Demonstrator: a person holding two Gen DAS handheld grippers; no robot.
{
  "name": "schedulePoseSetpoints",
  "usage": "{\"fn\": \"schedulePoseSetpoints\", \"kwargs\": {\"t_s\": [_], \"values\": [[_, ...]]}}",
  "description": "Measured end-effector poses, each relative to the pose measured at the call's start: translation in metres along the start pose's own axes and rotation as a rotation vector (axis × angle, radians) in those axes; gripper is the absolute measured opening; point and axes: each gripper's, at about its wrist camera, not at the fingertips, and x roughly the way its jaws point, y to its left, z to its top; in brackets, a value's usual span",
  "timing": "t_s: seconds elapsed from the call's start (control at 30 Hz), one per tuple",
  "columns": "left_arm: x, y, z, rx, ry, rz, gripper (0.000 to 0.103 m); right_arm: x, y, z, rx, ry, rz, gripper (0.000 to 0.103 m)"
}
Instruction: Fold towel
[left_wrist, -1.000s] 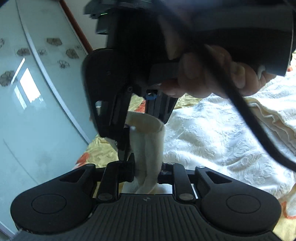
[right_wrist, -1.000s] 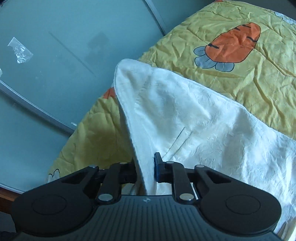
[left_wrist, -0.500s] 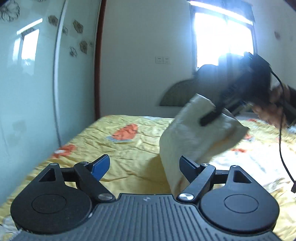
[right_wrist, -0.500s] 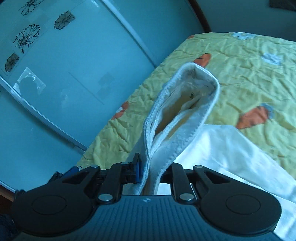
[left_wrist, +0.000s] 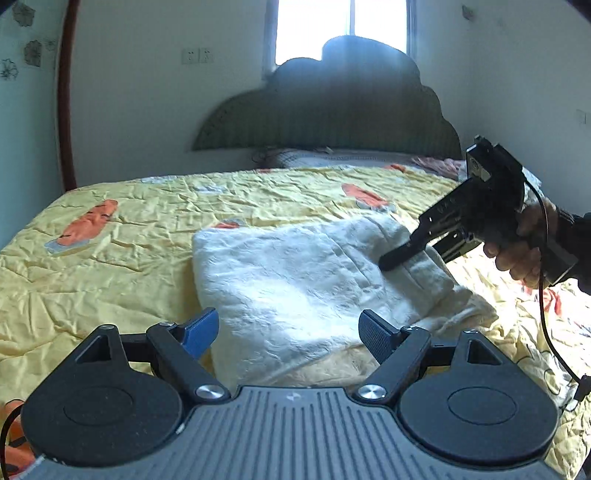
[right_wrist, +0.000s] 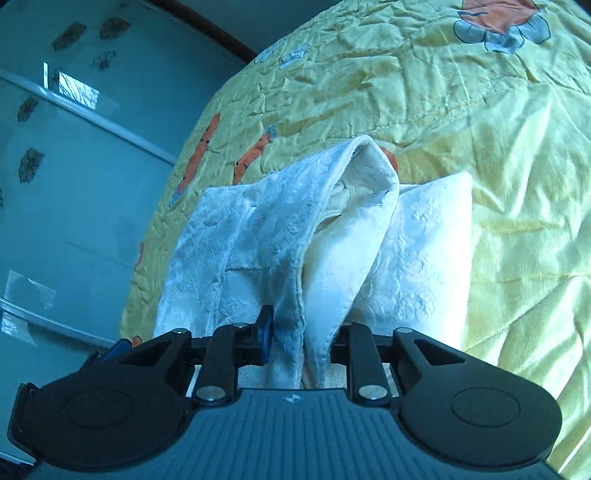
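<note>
Lying folded, rumpled white towel

Free room: open yellow quilt on the bed, left of and beyond the towel; the gap between the spread fingers of the left tool.

Obstructions: right tool and its hand over the towel's right edge, cable hanging; bunched towel fills the right tool's jaws; headboard at far end; glass wardrobe doors alongside the bed.
</note>
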Motion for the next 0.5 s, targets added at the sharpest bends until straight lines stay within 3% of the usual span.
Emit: {"fn": "schedulePoseSetpoints", "kwargs": {"t_s": [0.07, 0.17, 0.27, 0.37, 0.5], "values": [[0.022, 0.006, -0.001, -0.001, 0.072, -0.014, 0.085, -0.003, -0.007, -0.004, 0.03, -0.022, 0.037, 0.025], [0.034, 0.008, -0.006, -0.025, 0.12, -0.026, 0.087, -0.012, -0.017, -0.011, 0.078, -0.063, 0.093, 0.026], [0.039, 0.012, -0.009, -0.046, 0.133, -0.031, 0.092, -0.017, -0.021, -0.024, 0.104, -0.096, 0.119, 0.026], [0.046, 0.013, -0.011, -0.041, 0.14, -0.027, 0.097, -0.015, -0.02, -0.034, 0.082, -0.073, 0.106, 0.028], [0.048, 0.012, -0.011, -0.029, 0.142, -0.016, 0.099, -0.021, -0.026, -0.029, 0.109, -0.079, 0.11, 0.028]]}}
